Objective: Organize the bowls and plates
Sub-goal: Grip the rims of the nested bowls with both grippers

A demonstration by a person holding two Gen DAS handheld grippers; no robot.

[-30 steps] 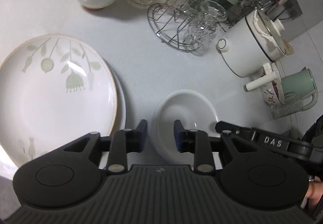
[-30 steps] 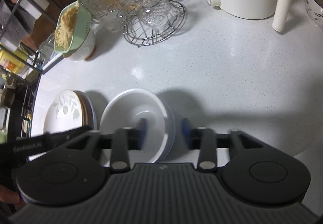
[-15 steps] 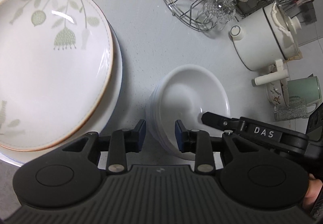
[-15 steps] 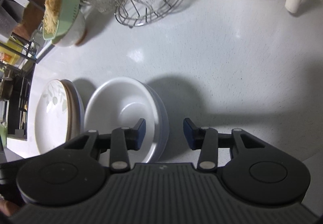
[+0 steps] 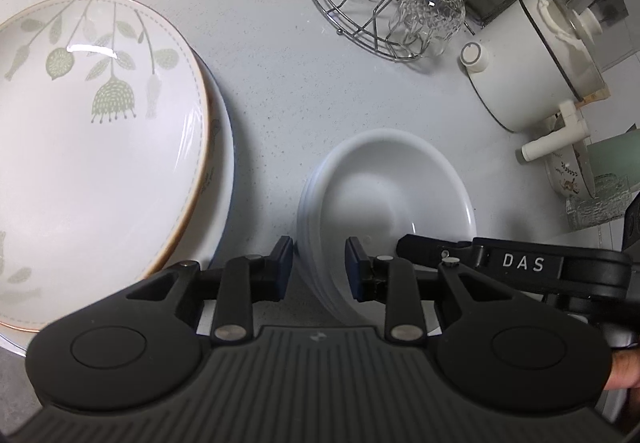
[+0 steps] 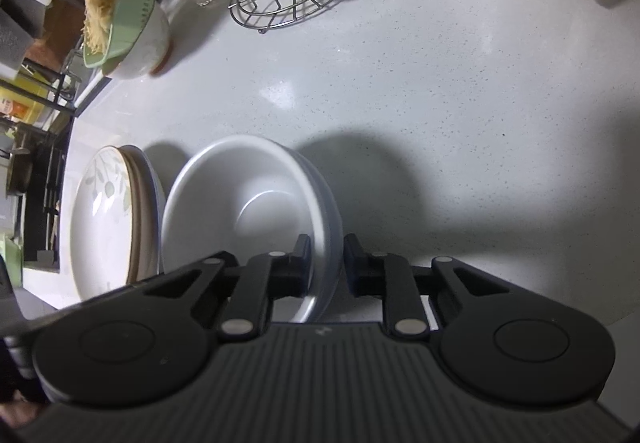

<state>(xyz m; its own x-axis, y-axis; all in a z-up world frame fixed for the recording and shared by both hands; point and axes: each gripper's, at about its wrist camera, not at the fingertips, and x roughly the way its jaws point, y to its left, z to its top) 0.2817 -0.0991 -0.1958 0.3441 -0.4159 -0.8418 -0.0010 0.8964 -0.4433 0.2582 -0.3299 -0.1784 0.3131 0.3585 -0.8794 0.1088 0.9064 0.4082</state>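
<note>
Both of your tools have closed in on the white bowl stack [image 5: 384,211] over the last second. A second ago it sat ahead of the fingers; now each tool straddles a rim. Your left tool [image 5: 319,267] has one finger outside the near-left wall and one inside the bowl, jaws apart, not yet pinching. Your right tool [image 6: 326,263] does the same on the opposite rim, lower centre of its frame; its gap is narrower than half a second ago, but whether the pads already bite the rim I cannot tell. My read: you are set up for a two-handed lift of the stack, so the move hangs on both sides closing evenly.

Count time. The bowl stack shows about three or four nested rims on its left edge; the exact number is hard to call. The plate stack [image 5: 100,147], left of the bowls and just beside them on the bench [image 5: 280,75], shows a leaf-patterned plate on top and at least two more rims beneath. One wire glass rack [image 5: 372,15] at upper centre, one white pot [image 5: 532,75] upper right.
</note>
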